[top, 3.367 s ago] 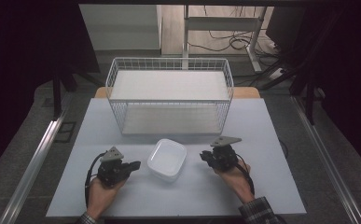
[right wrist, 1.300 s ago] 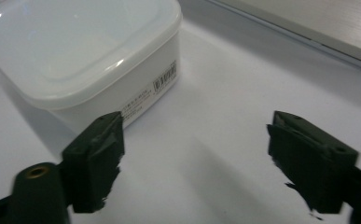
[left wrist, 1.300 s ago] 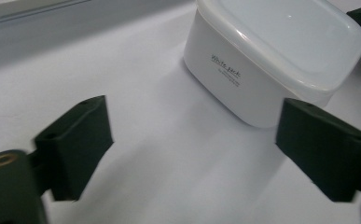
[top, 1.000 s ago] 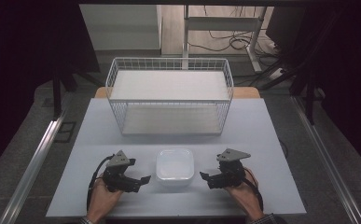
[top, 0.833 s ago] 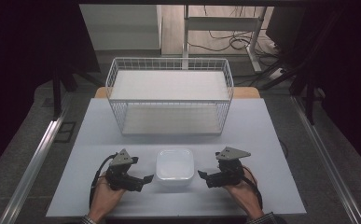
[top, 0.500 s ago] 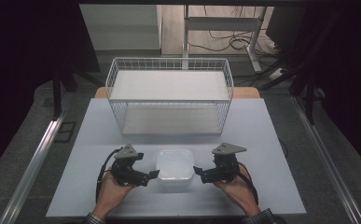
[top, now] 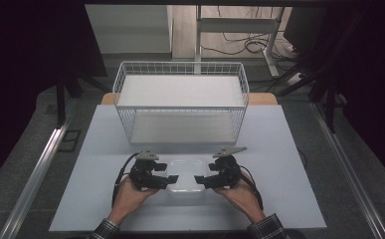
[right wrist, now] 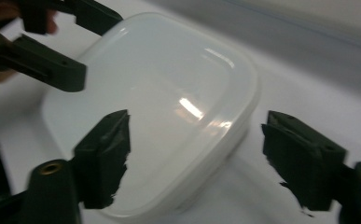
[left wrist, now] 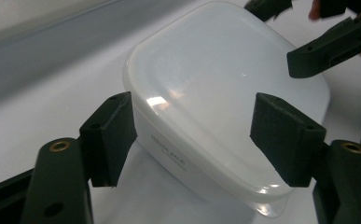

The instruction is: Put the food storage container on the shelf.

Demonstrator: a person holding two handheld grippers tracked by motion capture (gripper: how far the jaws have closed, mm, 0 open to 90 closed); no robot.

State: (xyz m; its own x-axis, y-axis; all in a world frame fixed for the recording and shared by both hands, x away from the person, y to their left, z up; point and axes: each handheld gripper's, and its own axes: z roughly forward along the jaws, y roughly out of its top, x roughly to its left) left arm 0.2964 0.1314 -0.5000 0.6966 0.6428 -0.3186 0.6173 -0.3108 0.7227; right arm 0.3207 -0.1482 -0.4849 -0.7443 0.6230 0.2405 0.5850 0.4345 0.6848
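A: Going left to right, what's on the left?

B: The left gripper (top: 172,179), held in a hand (top: 130,196), with jaws apart. In the left gripper view they straddle a corner of the box (left wrist: 225,93) and I see no contact.

A: And the box itself?

B: It sits upside down on the table (top: 289,164), near the front edge, between the two grippers, flat base up, rim down. It's a rounded rectangle, nearly square; in the high view its slightly longer axis seems to run left to right, though that's hard to tell.

A: The right side?

B: The right gripper (top: 200,179) faces the left one across the box, jaws also spread wide around the opposite end, not closed on it.

A: Anything behind?

B: A wire basket (top: 180,102) farther back, well apart from the box.
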